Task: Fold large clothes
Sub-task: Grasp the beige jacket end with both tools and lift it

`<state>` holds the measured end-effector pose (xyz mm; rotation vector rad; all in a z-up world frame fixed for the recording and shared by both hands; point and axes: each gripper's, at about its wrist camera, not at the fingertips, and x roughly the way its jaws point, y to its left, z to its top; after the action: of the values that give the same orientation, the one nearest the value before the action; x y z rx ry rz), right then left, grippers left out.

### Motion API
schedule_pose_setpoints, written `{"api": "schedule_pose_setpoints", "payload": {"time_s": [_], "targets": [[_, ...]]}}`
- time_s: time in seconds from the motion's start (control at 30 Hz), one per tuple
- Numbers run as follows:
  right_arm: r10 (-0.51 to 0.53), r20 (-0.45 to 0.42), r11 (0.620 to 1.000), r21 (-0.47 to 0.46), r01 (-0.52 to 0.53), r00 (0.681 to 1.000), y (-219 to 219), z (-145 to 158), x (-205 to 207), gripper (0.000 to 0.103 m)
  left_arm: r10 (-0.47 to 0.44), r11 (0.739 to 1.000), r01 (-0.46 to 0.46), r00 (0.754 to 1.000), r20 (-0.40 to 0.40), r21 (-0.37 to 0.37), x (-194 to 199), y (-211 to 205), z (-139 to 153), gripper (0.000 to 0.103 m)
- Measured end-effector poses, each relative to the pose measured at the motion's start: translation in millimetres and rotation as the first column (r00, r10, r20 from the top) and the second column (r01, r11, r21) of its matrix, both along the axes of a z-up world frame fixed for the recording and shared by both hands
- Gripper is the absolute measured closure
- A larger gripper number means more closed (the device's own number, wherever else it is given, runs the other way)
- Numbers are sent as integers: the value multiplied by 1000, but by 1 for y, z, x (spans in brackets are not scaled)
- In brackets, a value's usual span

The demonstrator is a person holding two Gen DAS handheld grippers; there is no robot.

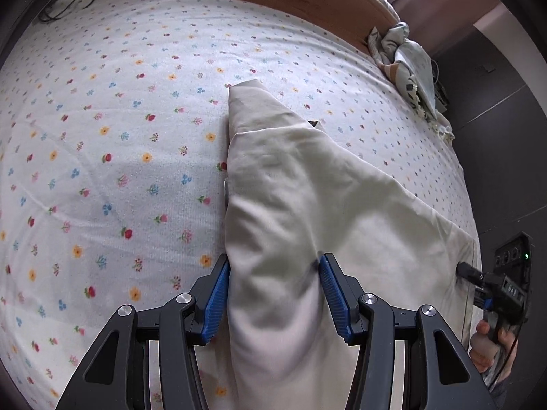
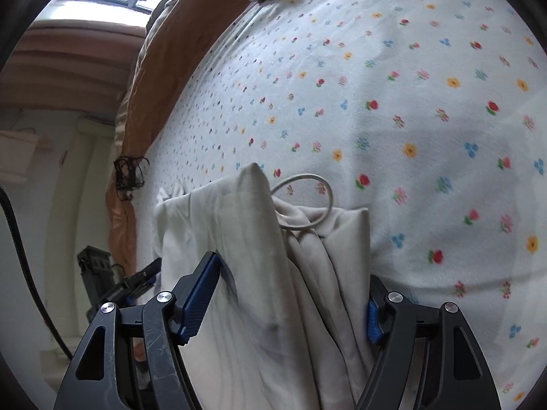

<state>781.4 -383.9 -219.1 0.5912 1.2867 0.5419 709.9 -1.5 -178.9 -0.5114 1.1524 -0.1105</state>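
Item: one large cream garment (image 1: pixel 307 205), lying on my flower-print bed sheet (image 1: pixel 102 136), partly bunched and lifted at the near end. Left tongs (image 1: pixel 273 294): blue pads (image 1: pixel 218 297) set wide either side of a thick fold of the cloth, touching it but seemingly not pinching; I judge them released. Right tongs (image 2: pixel 294 294): likewise spread around a gathered bundle of the same garment, a pale drawcord loop (image 2: pixel 307 201) lying on top; also unclenched, I judge. Also present: crumpled blue-grey bedding (image 1: pixel 410 68) at the far edge. Handling note: before lifting, I should close both tongs on matching edges, not the mid-bunch, keep the cord tucked in, and draw the cloth taut so the fold lands flat.
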Motion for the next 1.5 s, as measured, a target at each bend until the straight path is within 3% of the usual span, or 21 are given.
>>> {"api": "schedule_pose_setpoints", "payload": {"time_s": [0.13,0.17,0.23,0.33,0.43,0.83,1.17,1.37,1.5], "targets": [[-9,44,999,-38,11,999,1,6,-6,73,12,1000,-12,1000,-3,-25,0,2,0,49],[-4,65,999,-42,7,998,0,9,-8,78,12,1000,-12,1000,-2,-21,-1,1,1,50],[14,133,997,-78,-3,991,5,24,-17,85,9,1000,-9,1000,9,-3,-2,-2,6,63],[10,179,996,-86,6,984,9,43,-27,87,0,999,-2,1000,29,41,-6,-9,18,76],[15,222,996,-89,5,975,13,65,-37,87,4,999,-7,997,72,46,-14,-11,36,81],[-68,379,993,-63,100,923,-8,155,-114,88,-10,999,0,964,264,38,-82,-26,149,84],[-119,525,981,-70,182,842,-39,234,-202,89,-88,996,88,912,400,19,-149,-65,231,85],[-136,598,969,-87,233,790,-69,276,-246,89,-129,988,151,883,452,-13,-178,-100,255,86],[-115,668,952,-138,275,735,-92,306,-275,89,-162,979,201,868,469,-33,-188,-133,269,86]]}}
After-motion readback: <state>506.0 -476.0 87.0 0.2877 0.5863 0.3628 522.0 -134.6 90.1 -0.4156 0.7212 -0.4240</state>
